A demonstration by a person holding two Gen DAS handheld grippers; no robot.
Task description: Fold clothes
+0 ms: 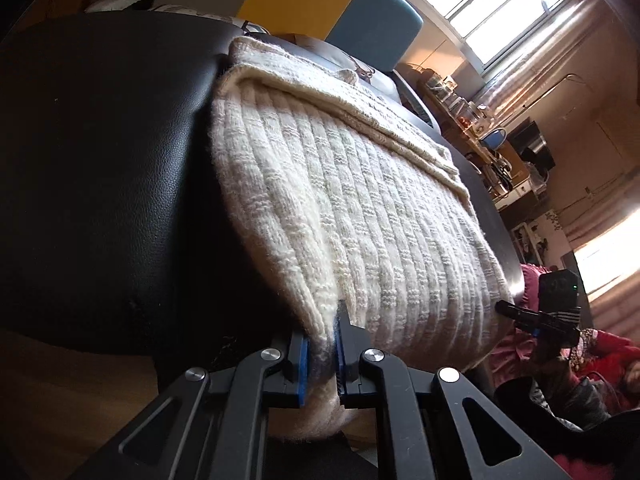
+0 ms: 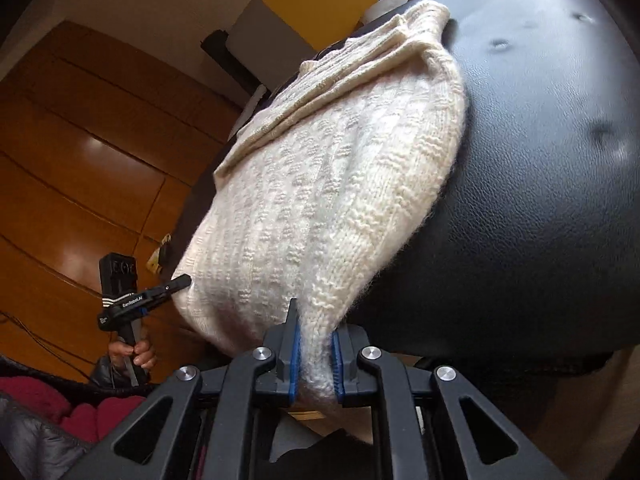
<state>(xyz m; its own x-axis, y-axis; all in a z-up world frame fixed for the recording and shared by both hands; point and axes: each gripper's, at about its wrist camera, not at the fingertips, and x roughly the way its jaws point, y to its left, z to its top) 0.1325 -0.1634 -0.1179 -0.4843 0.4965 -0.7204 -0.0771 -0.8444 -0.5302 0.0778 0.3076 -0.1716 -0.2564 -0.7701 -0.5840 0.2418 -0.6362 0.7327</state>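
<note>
Left wrist view: black leather upholstery [image 1: 100, 160] fills the left side, and a cream knitted sweater [image 1: 340, 200] lies folded over it, a second layer doubled back along its upper edge. The sweater's near edge hangs off the front of the cushion and runs straight into the left gripper [image 1: 323, 354]. Its blue-padded jaws stand closed on that hanging hem, one pad on each side of the fabric, with a fuzzy bunch of wool bulging out below the pads. Farther right, at the sweater's other near corner, the right gripper [image 1: 505, 307] shows from the side with its tip touching the knit edge. Behind it are a sunlit window [image 1: 480, 4] and a cluttered shelf.

Right wrist view: a wooden wardrobe [image 2: 80, 140] covers the left. In front of it a hand [image 2: 138, 352] holds the left gripper [image 2: 180, 281] by its handle, its tip against the sweater's [image 2: 320, 200] far lower corner. In the middle the sweater drapes down the black cushion [image 2: 540, 200], and its lower edge drops between the jaws of the right gripper [image 2: 316, 354]. Those jaws are closed on the knit, blue pads pressed to both faces, the pinched fabric standing up in a ridge just above them.
</note>
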